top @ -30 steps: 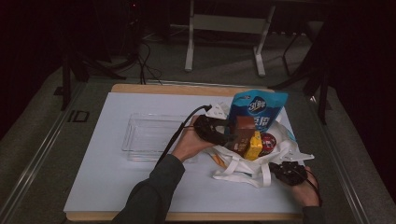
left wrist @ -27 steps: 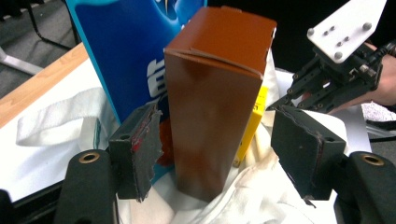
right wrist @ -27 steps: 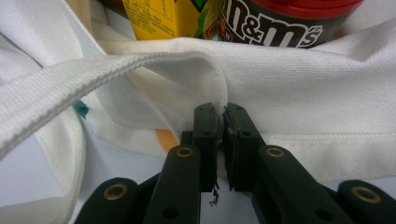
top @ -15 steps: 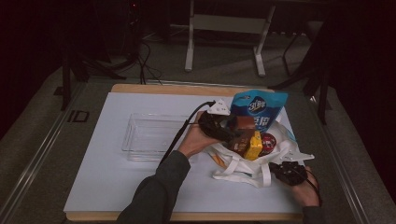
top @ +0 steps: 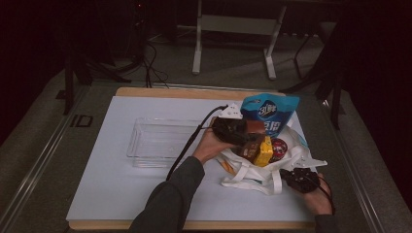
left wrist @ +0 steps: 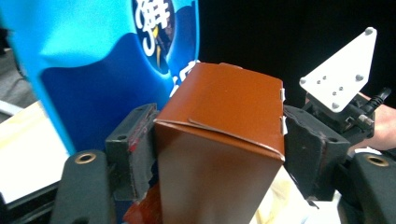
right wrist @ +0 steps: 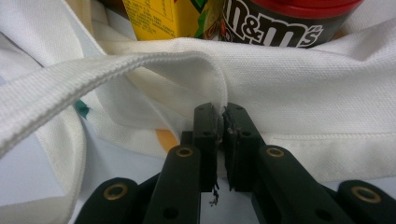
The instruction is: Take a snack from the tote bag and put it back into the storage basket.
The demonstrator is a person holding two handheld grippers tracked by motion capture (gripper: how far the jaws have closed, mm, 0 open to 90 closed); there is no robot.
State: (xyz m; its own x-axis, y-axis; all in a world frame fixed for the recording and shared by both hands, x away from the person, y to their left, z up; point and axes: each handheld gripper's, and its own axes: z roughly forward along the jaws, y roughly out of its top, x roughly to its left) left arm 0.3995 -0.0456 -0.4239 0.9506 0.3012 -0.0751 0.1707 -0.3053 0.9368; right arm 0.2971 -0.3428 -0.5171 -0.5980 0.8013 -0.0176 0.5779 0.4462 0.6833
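Setting: dark room, with a white-topped table (top: 121,194) edged in pale wood, seen from the high view.
Work in hand: snacks are coming out of a white canvas tote bag (top: 252,177) lying on the table's right side.
Left gripper (left wrist: 217,154): its jaws, which have just been closing, straddle the top of a brown cardboard box (left wrist: 219,140); the left pad touches, while contact on the right cannot be told.
Box position: at the bag's mouth, in front of a blue snack pouch (top: 270,112), beside a yellow carton (top: 264,150) and a red-lidded M&M's tub (top: 278,145).
Right gripper (right wrist: 222,116): clamped on the bag's fabric rim beside a strap (right wrist: 93,70), pinning it.
Destination, likely: a clear plastic tray (top: 160,141), just left of the bag.
Risk one: a loose grip on the smooth card could let the box slip.
Risk two: a sideways lift may topple the upright pouch.
Risk three: thin fabric could slide from the pinch, dragging the bag along.
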